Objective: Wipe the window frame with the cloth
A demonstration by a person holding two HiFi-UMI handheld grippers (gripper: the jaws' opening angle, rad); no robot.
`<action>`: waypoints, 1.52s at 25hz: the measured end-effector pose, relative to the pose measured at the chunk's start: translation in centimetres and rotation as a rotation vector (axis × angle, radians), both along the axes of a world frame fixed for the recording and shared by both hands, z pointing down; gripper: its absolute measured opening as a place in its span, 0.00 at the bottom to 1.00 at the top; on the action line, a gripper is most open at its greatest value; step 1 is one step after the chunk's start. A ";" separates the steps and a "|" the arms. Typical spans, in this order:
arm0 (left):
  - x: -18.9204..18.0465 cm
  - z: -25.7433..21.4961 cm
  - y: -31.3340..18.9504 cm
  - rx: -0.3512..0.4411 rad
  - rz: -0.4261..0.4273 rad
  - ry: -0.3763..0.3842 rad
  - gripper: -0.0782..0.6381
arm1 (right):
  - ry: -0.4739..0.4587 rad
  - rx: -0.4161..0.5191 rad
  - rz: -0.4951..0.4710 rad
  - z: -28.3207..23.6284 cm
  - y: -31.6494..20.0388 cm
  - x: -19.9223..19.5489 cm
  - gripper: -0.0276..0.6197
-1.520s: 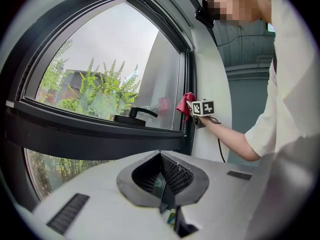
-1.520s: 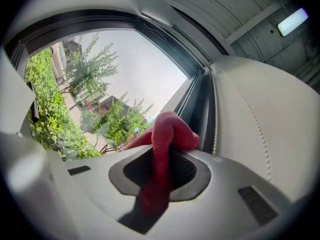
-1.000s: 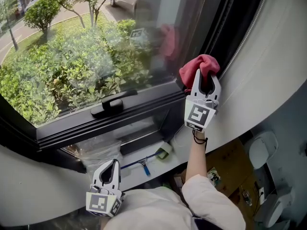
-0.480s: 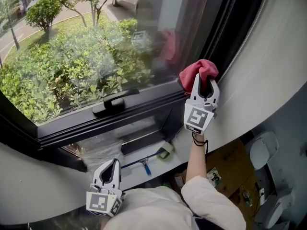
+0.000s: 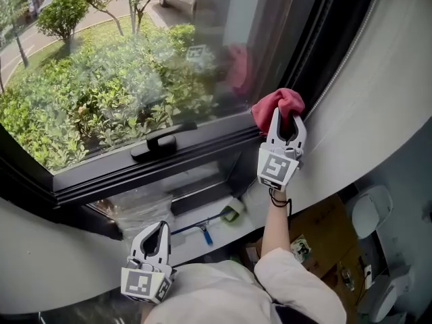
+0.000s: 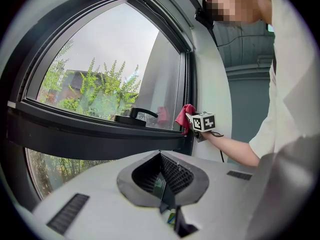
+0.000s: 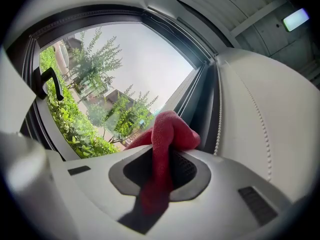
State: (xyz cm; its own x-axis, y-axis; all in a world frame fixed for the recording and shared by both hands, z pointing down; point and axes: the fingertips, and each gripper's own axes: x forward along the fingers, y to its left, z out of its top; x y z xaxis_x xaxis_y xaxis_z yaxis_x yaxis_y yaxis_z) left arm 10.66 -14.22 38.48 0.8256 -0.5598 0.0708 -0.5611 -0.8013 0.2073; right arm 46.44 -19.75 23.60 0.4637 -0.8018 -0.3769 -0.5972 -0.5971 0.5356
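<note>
One soft, light-looking cloth (image 5: 278, 104) bunches clamped in my right hand-held gripper (image 5: 287, 117) at the window frame (image 5: 202, 152); my left hand-held gripper (image 5: 157, 232) hangs closed, empty.

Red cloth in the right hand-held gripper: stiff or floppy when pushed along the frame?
Probably floppy: the red fabric cloth folds into a soft bulge beyond the right hand-held gripper, whose jaws pinch it. Likely light and compressible, so it should squash against the dark window frame. Its textured weave looks more grippy than slippery.

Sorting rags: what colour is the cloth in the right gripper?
It's a red cloth, clearest in the right gripper view.
</note>
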 end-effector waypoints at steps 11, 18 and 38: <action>0.3 0.1 0.2 -0.005 0.011 0.004 0.12 | -0.005 -0.018 0.003 1.6 0.0 0.0 0.18; 0.2 0.1 0.4 -0.006 0.009 0.002 0.12 | -0.014 -0.027 0.003 2.7 0.0 0.0 0.18; -0.1 0.1 0.6 -0.017 -0.015 0.008 0.12 | -0.071 -0.072 -0.023 6.9 0.2 0.2 0.18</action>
